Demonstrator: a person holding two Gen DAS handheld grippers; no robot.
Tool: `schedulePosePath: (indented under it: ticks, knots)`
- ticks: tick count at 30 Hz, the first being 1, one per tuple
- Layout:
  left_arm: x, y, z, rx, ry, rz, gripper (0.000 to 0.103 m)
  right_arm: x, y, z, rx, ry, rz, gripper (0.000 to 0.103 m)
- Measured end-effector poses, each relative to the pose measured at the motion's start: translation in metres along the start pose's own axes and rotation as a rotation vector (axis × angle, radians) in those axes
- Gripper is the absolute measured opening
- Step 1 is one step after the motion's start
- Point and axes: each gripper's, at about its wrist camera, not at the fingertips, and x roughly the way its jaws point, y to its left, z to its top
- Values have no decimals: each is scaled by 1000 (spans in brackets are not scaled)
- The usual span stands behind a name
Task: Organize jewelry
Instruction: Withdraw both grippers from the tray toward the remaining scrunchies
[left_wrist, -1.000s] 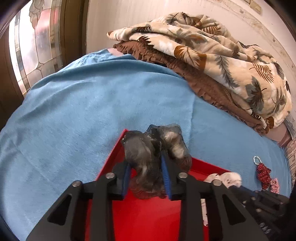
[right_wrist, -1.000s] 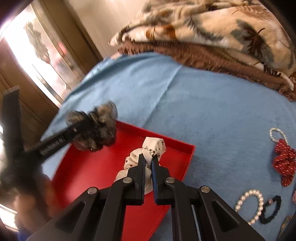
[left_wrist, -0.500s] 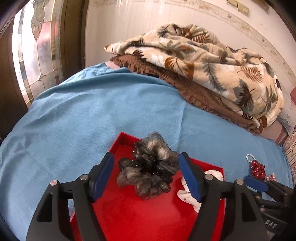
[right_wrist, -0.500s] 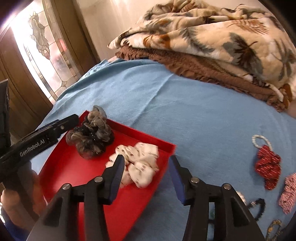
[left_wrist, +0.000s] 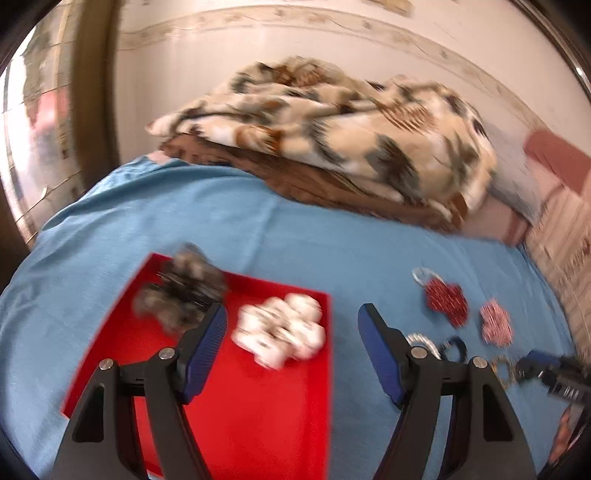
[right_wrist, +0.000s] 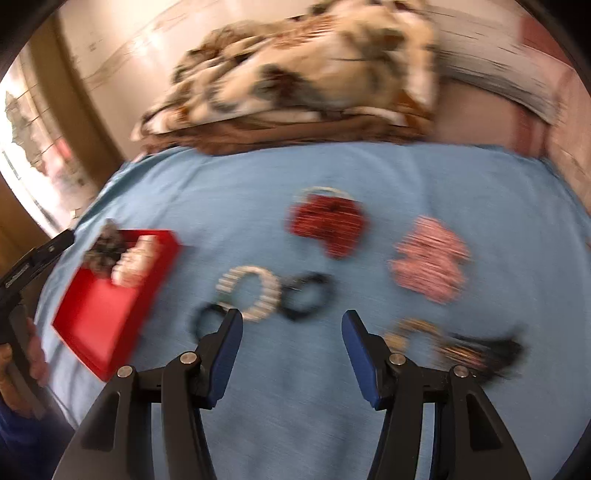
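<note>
A flat red tray lies on the bed's blue sheet, at the lower left of the left wrist view. In it sit a fluffy grey and black scrunchie and a white spotted scrunchie, side by side. The left hand-held gripper has its jaws wide apart with nothing between them. In the right wrist view, the right hand-held gripper is opening over bare sheet, holding nothing. Just above it lie a white pearl bracelet and a black hair tie. Higher up are a red dotted bow and a pink bow. A leaf-print blanket is piled behind.
</note>
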Motion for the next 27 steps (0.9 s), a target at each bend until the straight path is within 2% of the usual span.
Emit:
schedulePosePath:
  ticks: [3,7,12,18,23,27]
  knots:
    - [4,-31,-6,40,35,-26,72,-18,-43,-8,39,-12,-64,60]
    - [12,-70,-5,57,85,-100,72,-39,-90,-12,103,-37,-108,60]
    - [32,-119,1,112,118,-105,72,-47,-127,-5,164,-59,-142,60]
    - [62,-164,11,168,138,-95,72,-26,-118,14,126,-42,-153,60]
    - [87,-187,14,210,152,-54,72,-4,-105,30,92,-22,-180,60]
    - [97,-194,11,248,120,7,72,9,-100,36,58,-11,-242,60]
